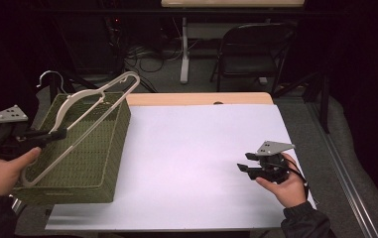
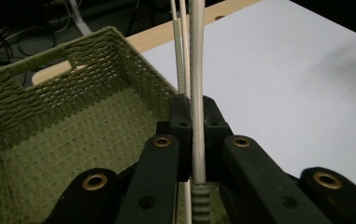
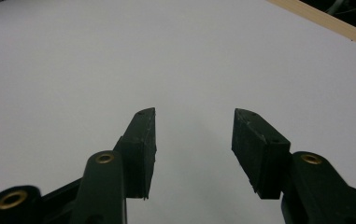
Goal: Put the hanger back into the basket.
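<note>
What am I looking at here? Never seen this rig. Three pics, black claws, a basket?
No robot: a person holds a two-jaw gripper in each hand. The high view looks down on a table with a white top. The other two pictures come from cameras riding on each gripper. The left gripper is shut on a pale clothes hanger, held over a green woven basket at the table's left. The right gripper is open and holds nothing, low over the bare white top.

- One green woven basket (image 1: 85, 148), at the left end of the worktop (image 1: 201, 148).
- One white hanger (image 1: 80, 124), over the basket.
- Two tongs: the left tongs (image 1: 60, 133) above the basket, the right tongs (image 1: 243, 162) well apart from it.
- One folding chair (image 1: 253, 49), on the floor beyond the basket's worktop.
</note>
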Demonstrator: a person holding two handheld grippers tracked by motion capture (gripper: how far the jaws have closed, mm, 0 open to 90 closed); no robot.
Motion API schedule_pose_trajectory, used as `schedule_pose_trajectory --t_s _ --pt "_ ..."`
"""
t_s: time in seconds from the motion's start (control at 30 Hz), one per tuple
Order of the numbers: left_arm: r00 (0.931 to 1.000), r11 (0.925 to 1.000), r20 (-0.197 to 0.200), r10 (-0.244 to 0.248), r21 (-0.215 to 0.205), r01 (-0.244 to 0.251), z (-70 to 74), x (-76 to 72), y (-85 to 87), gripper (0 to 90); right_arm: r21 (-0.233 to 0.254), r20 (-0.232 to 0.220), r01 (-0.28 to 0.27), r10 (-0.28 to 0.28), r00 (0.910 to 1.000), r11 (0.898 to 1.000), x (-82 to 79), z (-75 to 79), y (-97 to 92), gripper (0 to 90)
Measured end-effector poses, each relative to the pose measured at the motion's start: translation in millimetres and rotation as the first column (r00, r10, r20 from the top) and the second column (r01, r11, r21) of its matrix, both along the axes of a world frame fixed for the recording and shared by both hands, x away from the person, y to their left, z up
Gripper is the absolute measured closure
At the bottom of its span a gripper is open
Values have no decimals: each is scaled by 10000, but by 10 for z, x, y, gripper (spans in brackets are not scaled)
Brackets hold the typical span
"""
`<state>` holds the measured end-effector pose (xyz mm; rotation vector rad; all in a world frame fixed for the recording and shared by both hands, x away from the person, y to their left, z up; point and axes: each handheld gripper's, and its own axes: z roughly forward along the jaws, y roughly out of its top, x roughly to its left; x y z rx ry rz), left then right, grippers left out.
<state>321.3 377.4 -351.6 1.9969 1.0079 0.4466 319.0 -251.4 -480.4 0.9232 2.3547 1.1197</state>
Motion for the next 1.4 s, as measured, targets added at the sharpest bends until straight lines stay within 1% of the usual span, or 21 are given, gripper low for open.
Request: schedule_pose_trajectory --t_s 0.03,0.07,0.17,0.2,0.23,0.37,0.43,0.7,0.73,0.77,0.8,0.83,0.87,0.97,1.07,1.1,1.17,1.2,1.27,1.33,1.4 --pt "10000 10000 -13 63 -6 -63 -25 40 62 874 -23 -1 60 -61 10000 10000 1 -27 -3 492" --pt "10000 10000 -13 63 -6 -63 -25 40 62 873 -37 -81 66 -66 9999 10000 -1 -33 -6 489" --pt "10000 9998 -18 68 170 -68 -89 118 158 873 -21 -48 159 -159 9999 9999 -2 -68 0 485" --pt "10000 9998 -21 46 216 -46 -105 137 178 873 -148 -110 173 -175 9998 9997 -7 -68 -1 485" --pt "10000 9997 -15 32 234 -31 -123 156 198 873 -61 11 194 -193 9998 9998 -4 -85 6 485" --pt "10000 9998 26 7 223 -7 -172 202 261 873 -199 37 279 -279 9996 9994 -8 -100 6 485" --pt "10000 9999 -15 16 123 -16 -219 243 327 873 -102 79 312 -312 9995 9995 -8 -118 2 486" --pt "9998 9998 -174 134 148 -131 -351 310 440 873 -52 -63 414 -414 9991 9991 11 -164 -8 487" --pt "9996 9997 -226 161 189 -157 -377 314 455 873 -52 -63 414 -414 9991 9991 11 -164 -8 487" --pt "9996 9992 -229 173 370 -165 -417 321 480 873 -90 -53 394 -395 9992 9992 14 -179 4 487" --pt "9996 9992 -229 173 370 -165 -417 321 480 873 -90 -53 394 -395 9992 9992 14 -179 4 487" --pt "9990 9986 -371 265 462 -248 -464 324 530 873 -130 -108 376 -378 9992 9992 16 -195 11 487" --pt "9990 9986 -371 265 462 -248 -464 324 530 873 -130 -108 376 -378 9992 9992 16 -195 11 487" --pt "9977 9986 -511 452 314 -436 -577 307 635 873 -124 -189 374 -376 9991 9992 16 -218 17 487" --pt "9968 9980 -574 549 345 -529 -625 300 671 873 -146 -249 394 -398 9989 9991 19 -233 21 487" --pt "9962 9980 -682 544 351 -521 -667 299 697 873 -195 -308 375 -381 9988 9991 25 -246 24 487" --pt "9959 9984 -749 498 286 -478 -698 299 707 873 -256 -389 372 -382 9985 9990 24 -243 24 488" --pt "9954 9986 -829 480 255 -460 -722 300 712 873 -93 -312 361 -364 9988 9993 30 -260 34 488" --pt "9945 9983 -918 498 337 -469 -763 307 710 873 -133 -369 348 -353 9987 9993 30 -262 41 488" --pt "9926 9977 -1075 562 441 -518 -816 327 702 873 -133 -383 319 -324 9987 9994 31 -268 45 488" --pt "9892 9975 -1351 568 486 -506 -893 363 689 873 -71 -454 356 -359 9983 9993 32 -282 45 488"
